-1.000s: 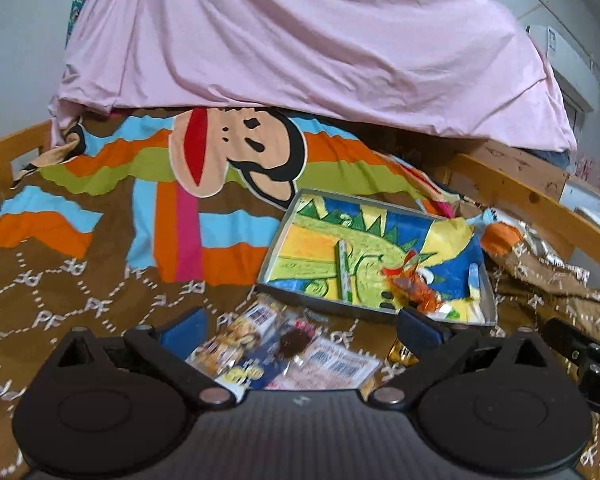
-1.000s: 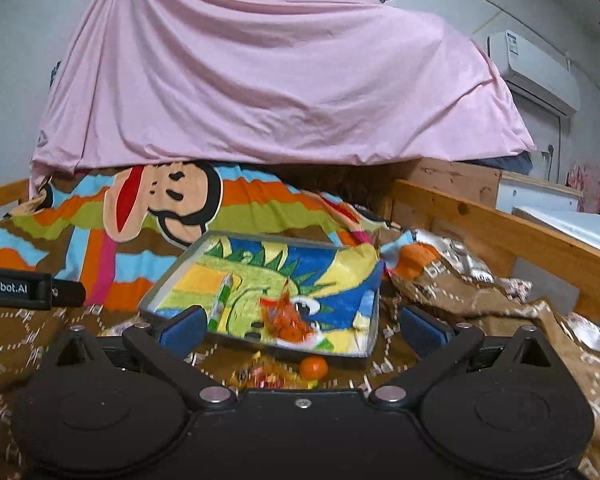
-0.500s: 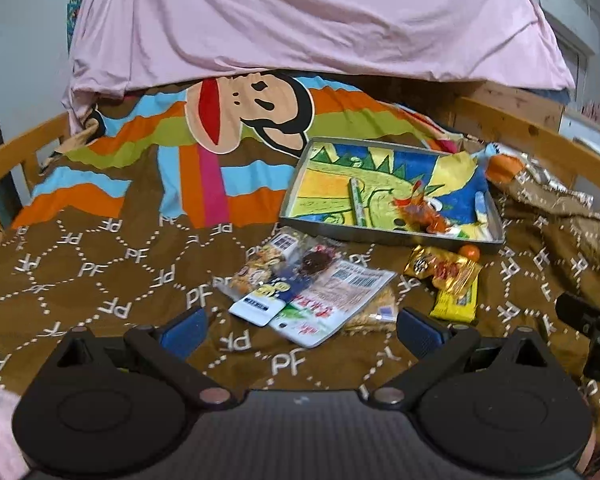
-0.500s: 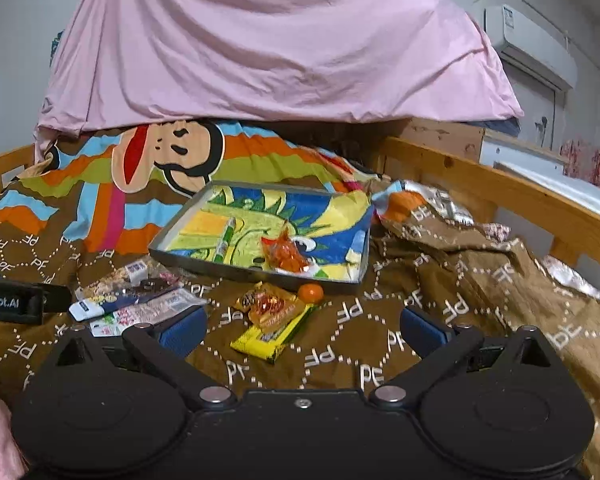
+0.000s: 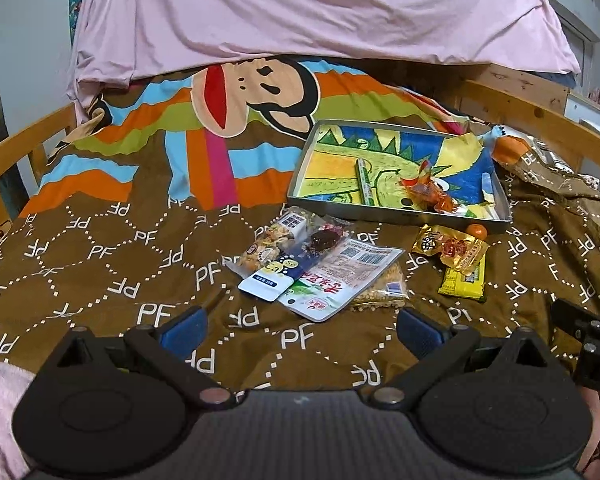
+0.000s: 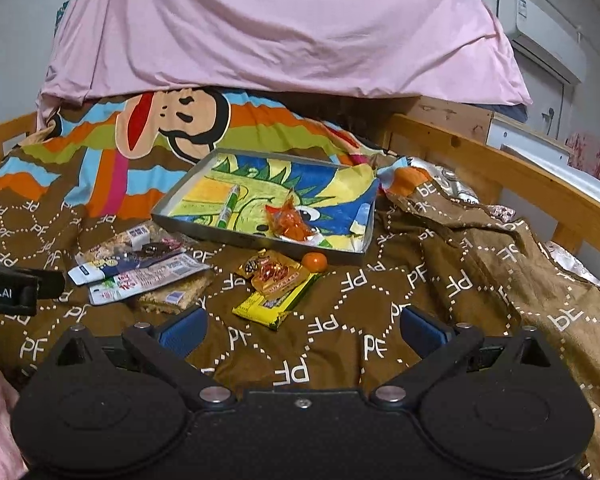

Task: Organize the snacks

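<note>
A grey tray (image 5: 396, 213) (image 6: 256, 241) with a dinosaur picture lies on the brown blanket; an orange wrapped snack (image 5: 430, 194) (image 6: 292, 222) and a green stick (image 5: 364, 180) (image 6: 229, 205) lie inside. In front of it sits a pile of flat snack packets (image 5: 320, 264) (image 6: 136, 272). To its right lie a golden packet (image 5: 452, 249) (image 6: 274, 272) on a yellow bar (image 5: 464, 280) (image 6: 276, 300), and a small orange (image 5: 477, 231) (image 6: 314, 262). My left gripper (image 5: 300, 330) stands open before the pile. My right gripper (image 6: 302, 330) is open before the yellow bar. Both hold nothing.
A pink sheet (image 5: 300, 12) hangs over the back of the bed. Wooden rails (image 6: 500, 172) (image 5: 24, 148) run along both sides. Crumpled brown bedding (image 6: 480, 240) rises at the right. The other gripper's body (image 5: 592, 356) (image 6: 16, 288) shows at each view's edge.
Both grippers have pulled back and lifted from the tray, so the packets and the yellow bar now lie farther ahead in full view. Nothing on the bed has moved.
</note>
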`<control>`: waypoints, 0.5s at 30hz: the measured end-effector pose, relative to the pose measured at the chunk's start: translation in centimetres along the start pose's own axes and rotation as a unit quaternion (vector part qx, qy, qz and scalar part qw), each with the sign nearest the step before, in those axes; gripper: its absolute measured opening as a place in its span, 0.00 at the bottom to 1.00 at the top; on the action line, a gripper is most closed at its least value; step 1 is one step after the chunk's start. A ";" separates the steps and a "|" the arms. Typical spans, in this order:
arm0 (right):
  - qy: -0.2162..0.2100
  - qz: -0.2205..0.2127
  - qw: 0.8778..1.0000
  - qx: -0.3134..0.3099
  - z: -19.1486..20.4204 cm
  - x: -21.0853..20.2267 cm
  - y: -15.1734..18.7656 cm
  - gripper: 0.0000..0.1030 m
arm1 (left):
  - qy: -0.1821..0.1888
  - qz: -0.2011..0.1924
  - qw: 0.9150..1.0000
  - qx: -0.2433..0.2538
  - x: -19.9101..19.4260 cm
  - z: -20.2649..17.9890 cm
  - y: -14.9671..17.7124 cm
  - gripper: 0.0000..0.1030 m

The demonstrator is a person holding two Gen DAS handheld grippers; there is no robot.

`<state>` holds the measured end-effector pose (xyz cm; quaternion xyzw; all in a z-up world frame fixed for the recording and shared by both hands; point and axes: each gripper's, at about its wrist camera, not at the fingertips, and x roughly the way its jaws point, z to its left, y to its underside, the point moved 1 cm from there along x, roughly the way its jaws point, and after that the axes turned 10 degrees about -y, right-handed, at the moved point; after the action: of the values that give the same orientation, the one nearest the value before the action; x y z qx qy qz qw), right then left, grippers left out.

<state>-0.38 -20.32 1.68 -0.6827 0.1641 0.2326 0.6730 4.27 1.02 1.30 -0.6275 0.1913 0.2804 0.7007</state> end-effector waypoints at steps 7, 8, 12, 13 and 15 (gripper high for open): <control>-0.003 0.012 1.000 -0.005 0.2 0.5 0.1 0.99 | -0.006 0.010 1.000 -0.001 0.4 0.1 0.0 1.00; -0.004 0.011 1.000 -0.005 0.2 0.5 0.1 0.99 | -0.007 0.011 1.000 0.000 0.5 0.1 0.0 1.00; -0.005 0.004 1.000 -0.001 0.0 0.3 0.0 0.99 | -0.005 0.018 1.000 0.000 0.9 0.1 -0.1 1.00; -0.006 0.004 1.000 0.001 -0.1 0.3 0.0 0.99 | -0.003 0.019 1.000 0.001 1.0 0.0 -0.2 1.00; -0.007 0.004 1.000 0.006 -0.2 0.4 -0.1 0.99 | -0.002 0.019 1.000 0.002 1.2 0.0 -0.3 1.00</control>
<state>0.03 -20.48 1.54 -0.6766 0.1638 0.2392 0.6769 5.40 1.17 0.83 -0.6216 0.2020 0.2947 0.6972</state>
